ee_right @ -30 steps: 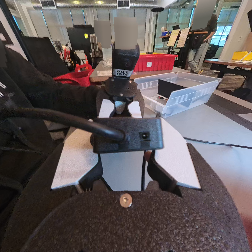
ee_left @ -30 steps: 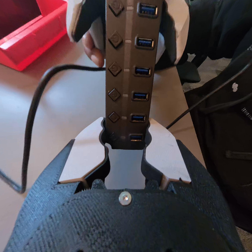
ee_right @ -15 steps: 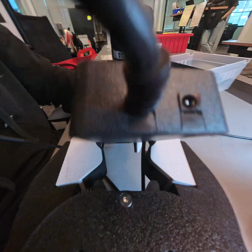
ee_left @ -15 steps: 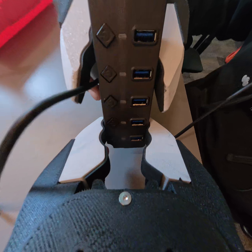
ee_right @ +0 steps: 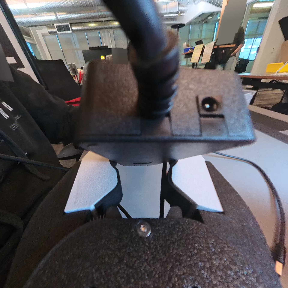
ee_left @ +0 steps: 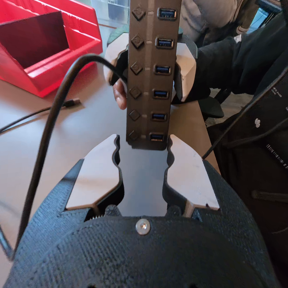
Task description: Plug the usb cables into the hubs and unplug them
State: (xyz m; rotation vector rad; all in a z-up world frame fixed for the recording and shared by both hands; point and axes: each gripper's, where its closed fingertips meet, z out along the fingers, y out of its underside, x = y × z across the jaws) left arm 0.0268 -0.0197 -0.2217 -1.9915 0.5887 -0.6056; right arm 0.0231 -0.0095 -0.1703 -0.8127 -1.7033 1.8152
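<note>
A long black USB hub (ee_left: 148, 93) with several blue ports and diamond buttons points away from my left gripper (ee_left: 143, 137). That gripper is open, and the hub's near end sits loosely between its tips. Farther along, my right gripper (ee_left: 149, 67) is shut on the hub's sides, with a hand behind it. The right wrist view shows the hub's cable end (ee_right: 194, 124) filling the frame above the right gripper (ee_right: 140, 160). The hub's thick black cable (ee_left: 51, 116) loops left. It also rises out of the hub's end in the right wrist view (ee_right: 148, 46).
A loose USB plug (ee_left: 73, 102) on a thin cable lies on the grey table (ee_left: 78, 140); another plug (ee_right: 279, 268) lies at the right. A red bin (ee_left: 65, 74) stands at the far left. A person's dark jacket (ee_left: 249, 171) is close on the right.
My left gripper has opened and let go of the hub's near end, and has drawn back a little. The right gripper still holds the hub, which now points more upright.
</note>
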